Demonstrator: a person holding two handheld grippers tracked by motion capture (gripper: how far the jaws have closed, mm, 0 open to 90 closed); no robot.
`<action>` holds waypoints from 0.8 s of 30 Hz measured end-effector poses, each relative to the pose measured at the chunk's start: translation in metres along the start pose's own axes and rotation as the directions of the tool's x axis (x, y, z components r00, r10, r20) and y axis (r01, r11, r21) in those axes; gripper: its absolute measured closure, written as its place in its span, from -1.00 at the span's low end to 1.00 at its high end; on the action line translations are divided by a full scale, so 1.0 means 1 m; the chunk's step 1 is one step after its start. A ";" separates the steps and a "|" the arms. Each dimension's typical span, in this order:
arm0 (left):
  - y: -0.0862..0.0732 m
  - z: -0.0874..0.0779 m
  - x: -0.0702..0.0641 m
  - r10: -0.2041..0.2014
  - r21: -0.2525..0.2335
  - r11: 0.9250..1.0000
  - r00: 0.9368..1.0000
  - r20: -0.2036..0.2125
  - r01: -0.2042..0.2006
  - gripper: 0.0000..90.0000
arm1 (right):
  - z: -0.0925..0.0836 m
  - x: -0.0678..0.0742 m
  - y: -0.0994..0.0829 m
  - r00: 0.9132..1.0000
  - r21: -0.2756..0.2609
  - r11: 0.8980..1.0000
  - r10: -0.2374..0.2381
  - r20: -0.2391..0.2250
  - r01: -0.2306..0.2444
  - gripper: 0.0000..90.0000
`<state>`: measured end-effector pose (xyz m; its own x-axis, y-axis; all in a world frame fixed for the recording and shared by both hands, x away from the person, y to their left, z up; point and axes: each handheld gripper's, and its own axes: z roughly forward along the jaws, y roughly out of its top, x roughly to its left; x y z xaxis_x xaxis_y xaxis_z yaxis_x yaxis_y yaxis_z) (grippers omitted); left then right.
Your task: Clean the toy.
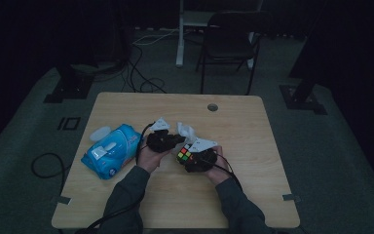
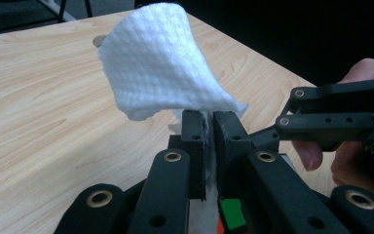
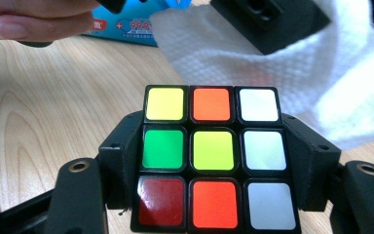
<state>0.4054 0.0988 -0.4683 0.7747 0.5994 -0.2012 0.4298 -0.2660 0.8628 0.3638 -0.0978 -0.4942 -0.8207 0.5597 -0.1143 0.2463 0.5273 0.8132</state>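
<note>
A scrambled puzzle cube (image 3: 212, 156) sits clamped between the black jaws of my right gripper (image 3: 215, 141), which is shut on it from both sides. Its facing side shows yellow, orange, white, green and red tiles. In the high view the cube (image 1: 184, 154) is held just above the table centre by the right gripper (image 1: 189, 156). My left gripper (image 2: 209, 122) is shut on a white wipe (image 2: 160, 63), which fans out above the jaws. That wipe (image 3: 282, 73) hangs right behind the cube's top edge. The left gripper (image 1: 177, 139) is close to the cube's left.
A blue pack of wipes (image 1: 109, 152) lies on the left of the wooden table (image 1: 233, 122), with a pale lid (image 1: 100, 133) beside it. A cable hole (image 1: 213, 107) is at the far edge. A black chair (image 1: 231, 44) stands beyond the table.
</note>
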 end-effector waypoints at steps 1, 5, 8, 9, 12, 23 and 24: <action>-0.001 0.000 0.000 -0.002 -0.002 1.000 1.000 -0.001 0.002 0.89 | 0.000 0.000 0.000 1.000 0.000 1.000 0.001 0.001 -0.001 -0.25; -0.002 -0.001 0.002 -0.005 0.000 1.000 1.000 -0.005 0.005 0.89 | -0.001 -0.002 -0.002 1.000 0.002 1.000 0.002 0.008 -0.002 -0.25; -0.004 -0.002 0.002 -0.007 -0.001 1.000 1.000 -0.011 0.007 0.89 | -0.001 -0.003 -0.003 1.000 0.003 1.000 0.007 0.012 -0.007 -0.25; -0.004 -0.003 0.003 -0.009 -0.001 1.000 1.000 -0.011 0.009 0.89 | -0.001 -0.004 -0.004 1.000 0.005 1.000 0.011 0.012 -0.011 -0.25; -0.006 -0.004 0.004 -0.012 -0.003 1.000 1.000 -0.015 0.012 0.89 | -0.002 -0.006 -0.006 1.000 0.008 1.000 0.018 0.021 -0.018 -0.25; -0.014 -0.008 0.008 -0.020 0.003 1.000 0.999 -0.037 0.020 0.89 | -0.004 -0.014 -0.014 0.997 0.026 0.998 0.054 0.051 -0.055 -0.25; -0.014 -0.008 0.009 -0.022 0.001 1.000 0.999 -0.038 0.023 0.89 | -0.005 -0.014 -0.015 0.997 0.028 0.998 0.058 0.054 -0.060 -0.25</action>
<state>0.4022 0.1141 -0.4786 0.7469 0.6333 -0.2029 0.4478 -0.2534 0.8575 0.3697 -0.1166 -0.5020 -0.7760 0.6232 -0.0972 0.3094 0.5104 0.8024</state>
